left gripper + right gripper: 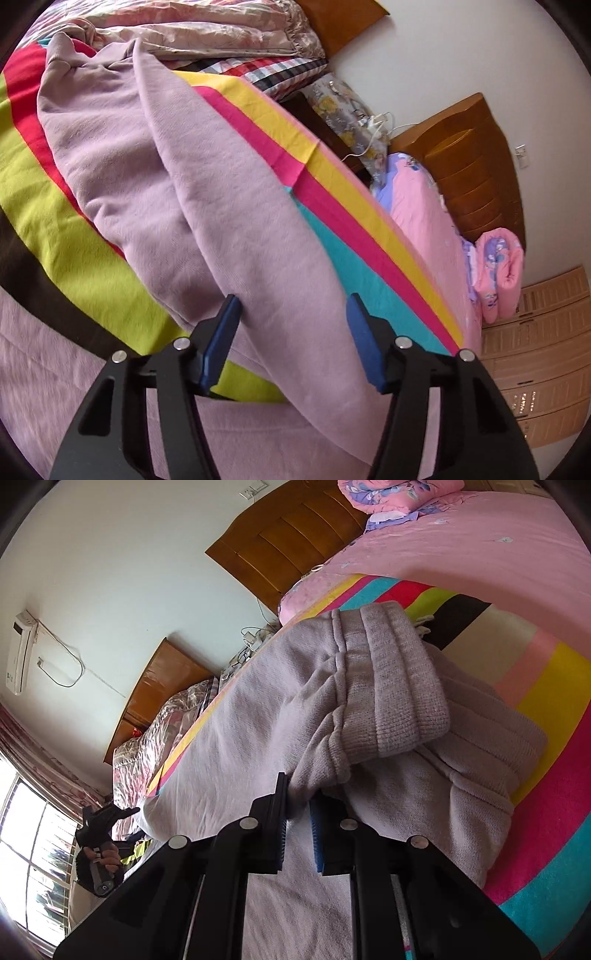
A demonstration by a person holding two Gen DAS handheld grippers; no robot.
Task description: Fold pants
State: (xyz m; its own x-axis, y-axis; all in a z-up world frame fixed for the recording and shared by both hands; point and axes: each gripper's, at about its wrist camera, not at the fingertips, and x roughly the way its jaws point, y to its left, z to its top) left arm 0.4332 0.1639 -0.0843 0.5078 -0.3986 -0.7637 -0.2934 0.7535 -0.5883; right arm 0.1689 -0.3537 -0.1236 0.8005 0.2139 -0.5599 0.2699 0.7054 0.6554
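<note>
The lilac pants [155,177] lie on the striped blanket [55,206], long axis running from 11 to 5 o'clock. The left gripper [291,332] is spread astride the leg, pads not pressing; the right gripper [299,834] pinches fabric by the cuffs [402,686], at 12.

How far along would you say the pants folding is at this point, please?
Early to midway. Done: the lilac pants lie on the striped blanket, one leg doubled over the other, cuffs stacked. In hand: the right hand-held gripper is shut on fabric near the cuffs; the left hand-held gripper straddles the leg, its pads not yet pressing. Left: folding the length over and flattening it.
</note>
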